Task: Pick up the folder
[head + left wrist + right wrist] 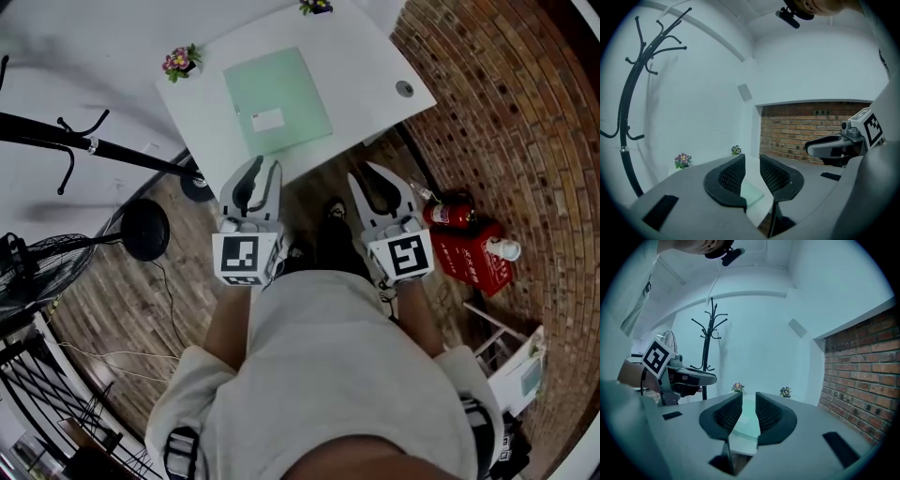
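Plainly the folder [277,98] lies at twelve o'clock from my nearer left claw [265,166], eleven from my right claw [367,172], both slightly spread, empty.

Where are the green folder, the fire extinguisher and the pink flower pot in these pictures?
green folder [281,89]: head view, middle of its cover.
fire extinguisher [452,215]: head view, red body.
pink flower pot [178,62]: head view, the blossoms.
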The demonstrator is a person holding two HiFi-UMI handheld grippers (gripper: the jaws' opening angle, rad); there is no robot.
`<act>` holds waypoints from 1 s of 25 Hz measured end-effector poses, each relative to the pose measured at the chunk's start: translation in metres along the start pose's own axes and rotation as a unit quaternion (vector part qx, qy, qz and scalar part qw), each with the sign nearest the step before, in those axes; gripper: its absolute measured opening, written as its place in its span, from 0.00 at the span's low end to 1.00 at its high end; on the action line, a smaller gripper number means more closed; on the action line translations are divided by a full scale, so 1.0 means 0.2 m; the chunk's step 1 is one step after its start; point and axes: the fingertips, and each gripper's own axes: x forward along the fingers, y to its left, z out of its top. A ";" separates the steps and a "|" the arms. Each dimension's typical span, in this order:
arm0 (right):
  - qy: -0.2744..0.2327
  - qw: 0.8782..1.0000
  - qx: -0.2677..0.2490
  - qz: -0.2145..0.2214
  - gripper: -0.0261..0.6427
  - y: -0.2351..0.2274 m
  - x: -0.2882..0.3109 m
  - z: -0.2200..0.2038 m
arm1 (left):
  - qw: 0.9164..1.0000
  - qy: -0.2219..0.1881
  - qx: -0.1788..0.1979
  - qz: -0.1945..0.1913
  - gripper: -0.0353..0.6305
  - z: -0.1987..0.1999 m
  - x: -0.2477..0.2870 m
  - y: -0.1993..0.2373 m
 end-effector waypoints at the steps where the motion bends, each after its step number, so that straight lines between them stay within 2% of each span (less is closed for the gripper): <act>1: 0.000 1.000 -0.001 0.003 0.17 -0.03 0.03 0.00 | 1.000 -0.001 -0.001 0.004 0.19 0.01 0.04 0.01; 13: -0.011 0.998 -0.011 0.054 0.17 -0.42 0.33 0.03 | 0.999 -0.008 -0.004 0.048 0.19 0.15 0.45 0.09; 19: -0.008 0.996 0.000 0.090 0.17 -0.55 0.46 -0.02 | 0.998 0.014 -0.004 0.068 0.19 0.13 0.59 0.08; 25: -0.005 0.992 0.016 0.124 0.17 -0.64 0.55 -0.09 | 0.994 0.041 -0.022 0.096 0.19 0.07 0.69 0.11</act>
